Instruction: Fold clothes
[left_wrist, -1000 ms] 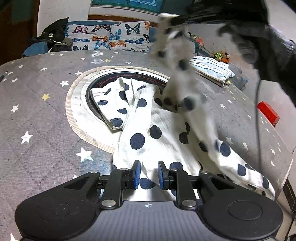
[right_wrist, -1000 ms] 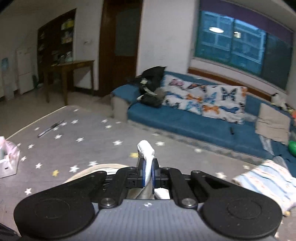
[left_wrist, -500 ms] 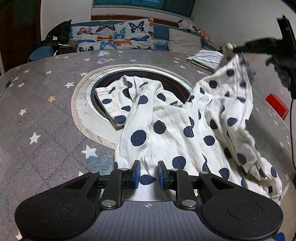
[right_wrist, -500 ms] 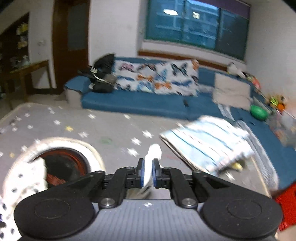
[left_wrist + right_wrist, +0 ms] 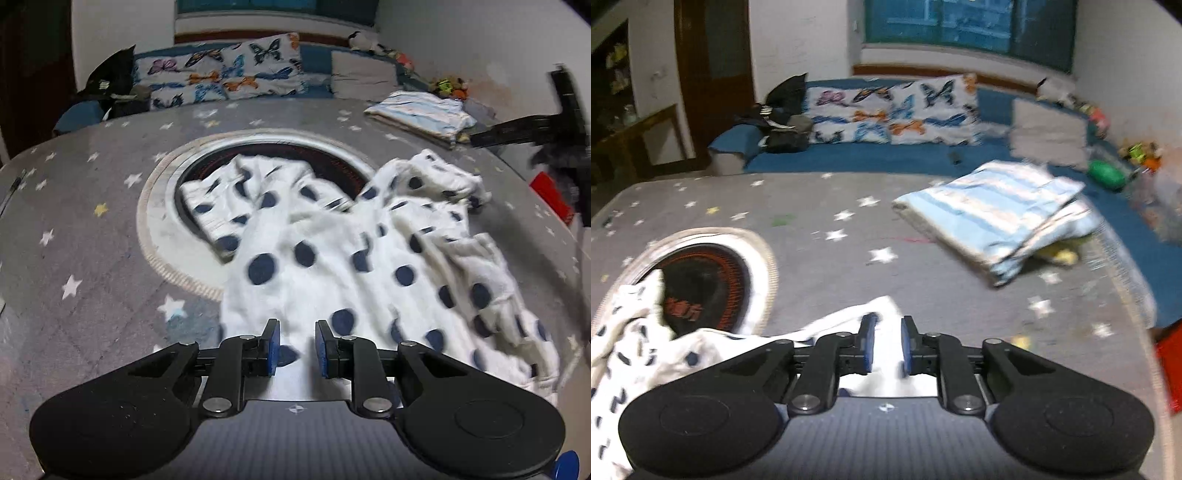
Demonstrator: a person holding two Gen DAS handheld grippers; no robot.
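A white garment with navy polka dots (image 5: 332, 258) lies crumpled on the grey star-patterned cover (image 5: 92, 240), one end draped into a round dark opening (image 5: 343, 164). My left gripper (image 5: 296, 347) hovers open over the garment's near edge, nothing pinched. In the right wrist view my right gripper (image 5: 885, 347) is open, and a corner of the garment (image 5: 849, 317) lies loose between and under its fingers. In the left wrist view the right gripper (image 5: 480, 139) shows as a dark, blurred shape at the far right, just beyond the garment's bunched end.
A folded light-blue striped cloth (image 5: 993, 218) rests at the cover's far right. A red object (image 5: 550, 195) sits by the right edge. Behind the cover runs a blue sofa (image 5: 886, 158) with a butterfly pillow (image 5: 894, 110) and dark bags (image 5: 783, 125).
The right gripper swung right and down with the garment's end, then opened and let it drop onto the cover. The left gripper stayed open in the same place.
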